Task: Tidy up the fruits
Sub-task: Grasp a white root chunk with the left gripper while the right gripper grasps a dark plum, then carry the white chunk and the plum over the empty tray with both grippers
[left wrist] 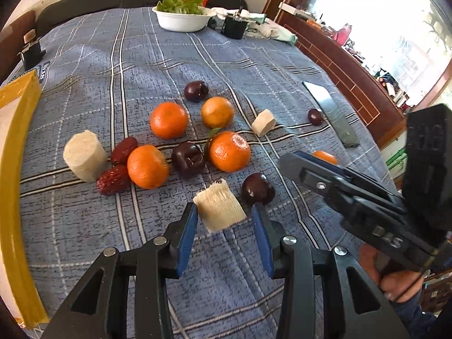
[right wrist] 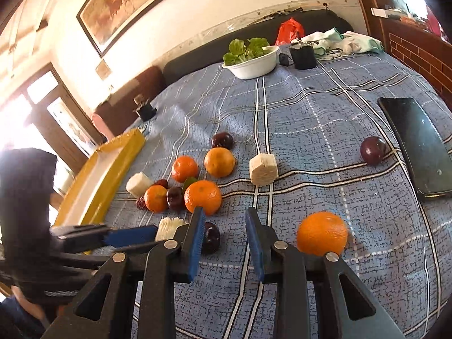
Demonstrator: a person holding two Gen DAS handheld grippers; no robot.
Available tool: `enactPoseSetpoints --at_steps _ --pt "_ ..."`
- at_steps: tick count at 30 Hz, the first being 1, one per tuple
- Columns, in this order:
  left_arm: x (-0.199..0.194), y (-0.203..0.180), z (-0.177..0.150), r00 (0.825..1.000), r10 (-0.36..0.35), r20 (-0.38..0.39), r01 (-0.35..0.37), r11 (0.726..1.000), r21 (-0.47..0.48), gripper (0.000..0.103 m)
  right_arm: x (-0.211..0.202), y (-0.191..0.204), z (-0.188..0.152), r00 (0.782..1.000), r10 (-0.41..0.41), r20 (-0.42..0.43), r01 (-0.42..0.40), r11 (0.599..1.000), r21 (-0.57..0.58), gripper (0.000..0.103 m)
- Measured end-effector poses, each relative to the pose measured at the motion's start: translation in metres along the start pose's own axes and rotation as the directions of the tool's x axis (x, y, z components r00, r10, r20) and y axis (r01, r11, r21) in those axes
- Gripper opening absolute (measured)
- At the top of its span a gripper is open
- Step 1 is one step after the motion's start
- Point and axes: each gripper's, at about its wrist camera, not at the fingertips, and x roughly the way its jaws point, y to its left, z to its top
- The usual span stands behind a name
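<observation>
Left gripper (left wrist: 224,220): fingers pinching the pale sugarcane piece (left wrist: 219,207), which sits between the blue pads.
Right gripper (right wrist: 226,236): fingers drawn in as far as they go, nothing between them; bare checked bedspread (right wrist: 325,118) shows in the gap.
Loose orange (right wrist: 322,233): on the bedspread at 3 o'clock of the right gripper, just beside it, not touching the pads.
Fruit cluster (left wrist: 183,141): oranges, dark plums, red dates and sugarcane pieces at 12 o'clock of the left gripper.
Yellow tray (left wrist: 17,169): at 9 o'clock, bed's edge.
Phone (right wrist: 418,149): at 2 o'clock, face dark.
White bowl (left wrist: 183,18): far end, holds greens.
Writing: raised characters on the right gripper's body, unreadable.
</observation>
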Motion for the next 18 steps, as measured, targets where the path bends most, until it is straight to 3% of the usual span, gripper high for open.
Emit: enactPoseSetpoints --at_steps 2,4,11,18 --pt "0.004 -0.003 0.001 0.999 0.034 0.012 -0.035 0.999 0.021 0.038 0.000 0.002 0.001 1.000 0.021 0.005 -0.021 1.000 -0.009 0.032" --pt "0.010 -0.005 0.002 0.998 0.065 0.023 -0.066 0.997 0.035 0.030 0.000 0.002 0.002 1.000 0.026 0.006 -0.026 1.000 -0.008 0.032" --pt "0.005 0.000 -0.006 0.999 0.041 0.032 -0.043 0.998 0.046 0.030 0.003 -0.002 0.000 0.999 0.046 -0.012 -0.046 0.999 0.010 0.032" --pt "-0.019 0.016 -0.020 0.997 0.037 0.064 -0.039 0.999 0.036 0.030 0.019 0.016 -0.006 0.994 0.020 -0.107 -0.029 0.996 -0.082 0.034"
